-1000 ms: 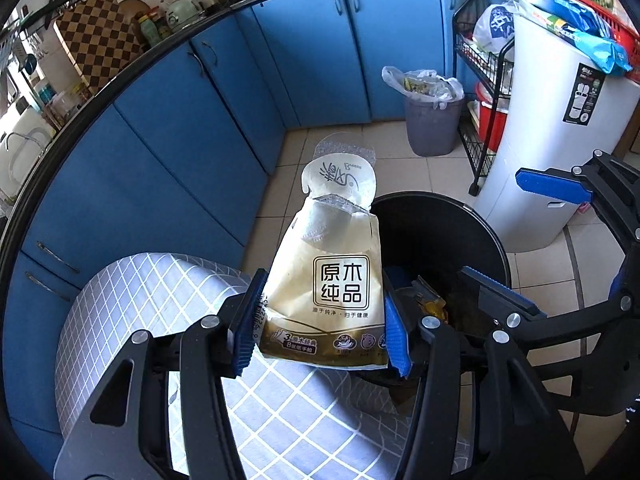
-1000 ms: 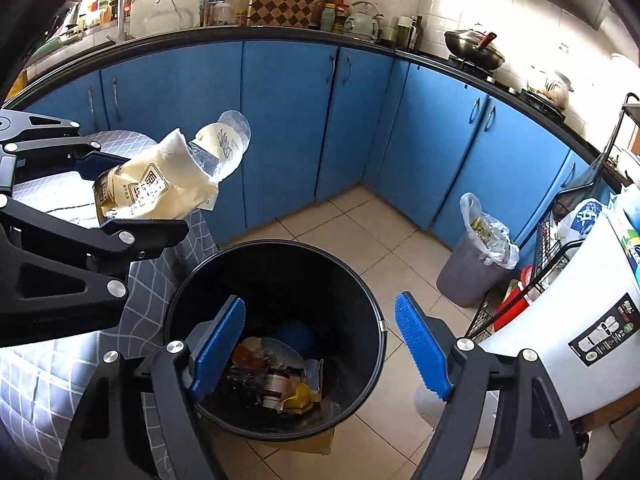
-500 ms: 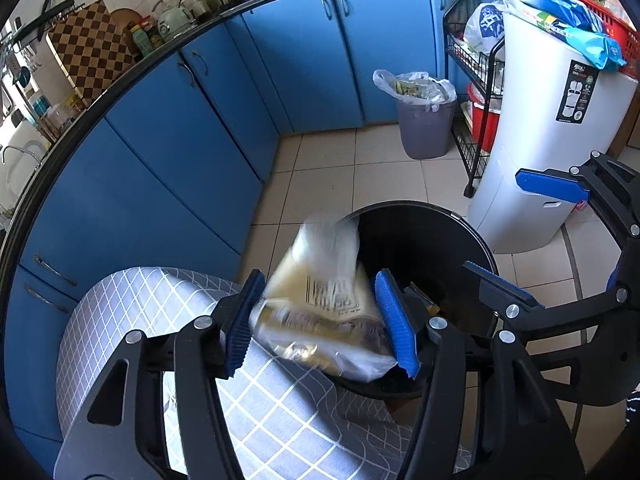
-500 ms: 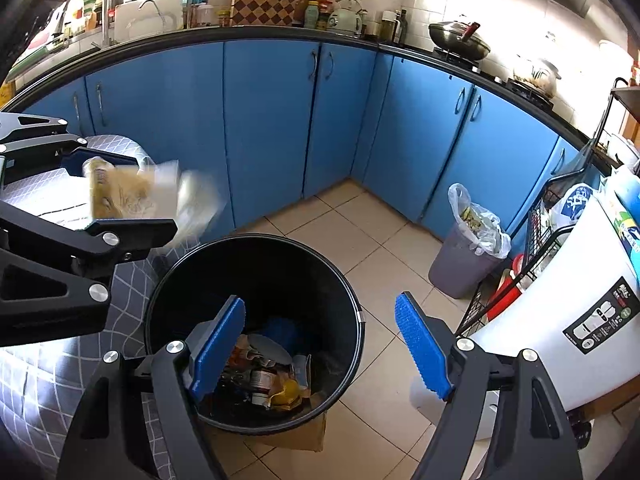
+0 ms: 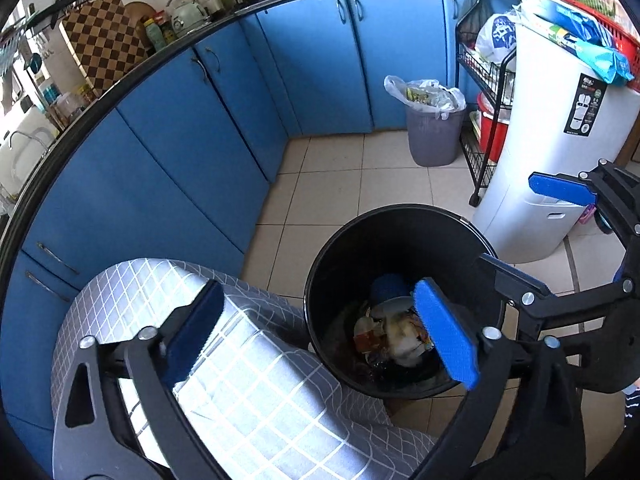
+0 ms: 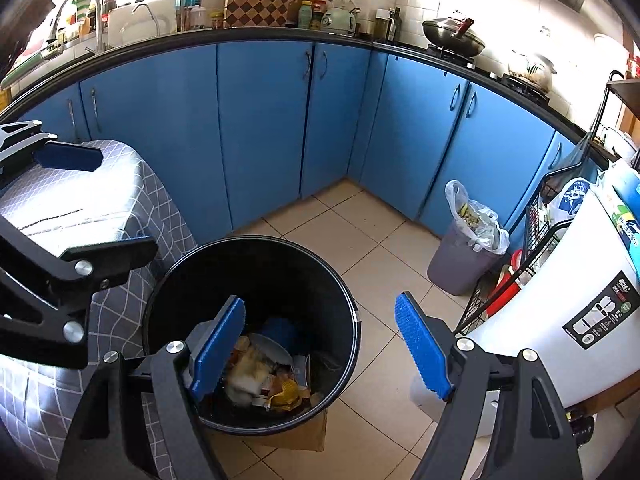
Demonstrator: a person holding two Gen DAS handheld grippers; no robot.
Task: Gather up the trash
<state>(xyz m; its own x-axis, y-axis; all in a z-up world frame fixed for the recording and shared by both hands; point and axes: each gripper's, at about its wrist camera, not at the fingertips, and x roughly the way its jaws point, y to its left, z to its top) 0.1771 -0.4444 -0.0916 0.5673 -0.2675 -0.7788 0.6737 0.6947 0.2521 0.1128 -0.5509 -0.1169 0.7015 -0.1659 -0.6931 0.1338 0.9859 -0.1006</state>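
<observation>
A black round trash bin (image 5: 400,216) stands on the tiled floor beside a table with a grey checked cloth (image 5: 248,380). It holds several pieces of trash (image 5: 392,332), also seen in the right wrist view (image 6: 264,376). My left gripper (image 5: 320,332) is open and empty over the table edge and the bin's left rim. My right gripper (image 6: 320,344) is open and empty above the bin (image 6: 256,248). The right gripper also shows at the right of the left wrist view (image 5: 560,216).
Blue kitchen cabinets (image 5: 224,128) curve round the back. A small grey bin with a plastic liner (image 5: 434,128) stands in the corner. A white appliance (image 5: 560,128) and a black wire rack (image 5: 480,92) stand at the right. A cardboard piece (image 6: 296,432) lies under the black bin.
My left gripper opened and let go of the beige tissue pack and plastic bottle; they dropped into the black bin. The right gripper stayed open above the bin.
</observation>
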